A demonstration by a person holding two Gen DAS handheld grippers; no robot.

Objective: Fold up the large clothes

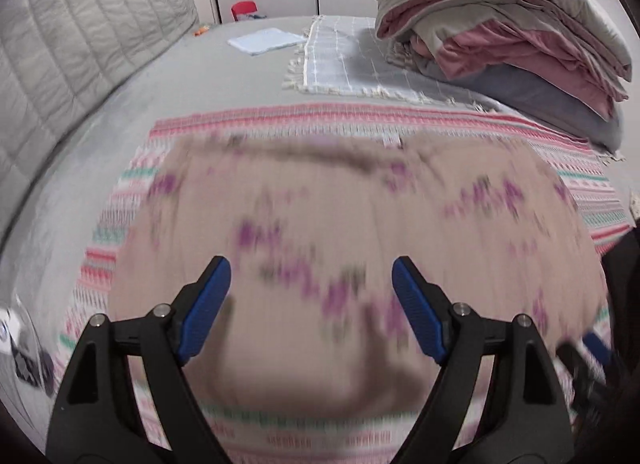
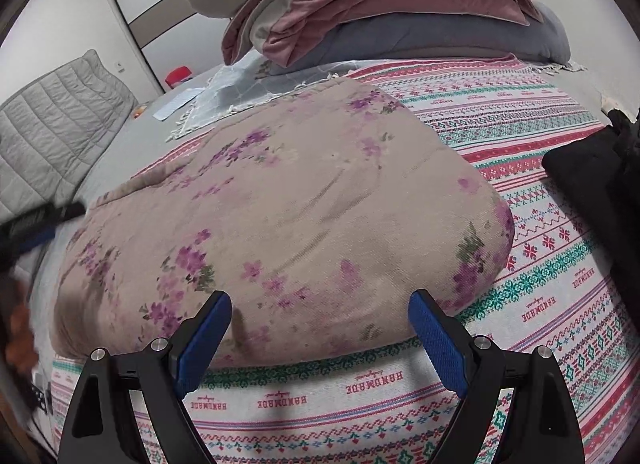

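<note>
A beige garment with purple flowers lies folded in a thick rounded bundle on a pink, green and white patterned cloth on the bed. It also shows, blurred, in the left wrist view. My left gripper is open and empty, just above the garment's near side. My right gripper is open and empty, at the garment's near edge. The left gripper shows as a dark blur at the left edge of the right wrist view.
A stack of folded quilts and pillows stands at the back right on a pale blue checked cloth. A grey quilted headboard runs along the left. A dark item lies at the right. A folded light blue cloth lies far back.
</note>
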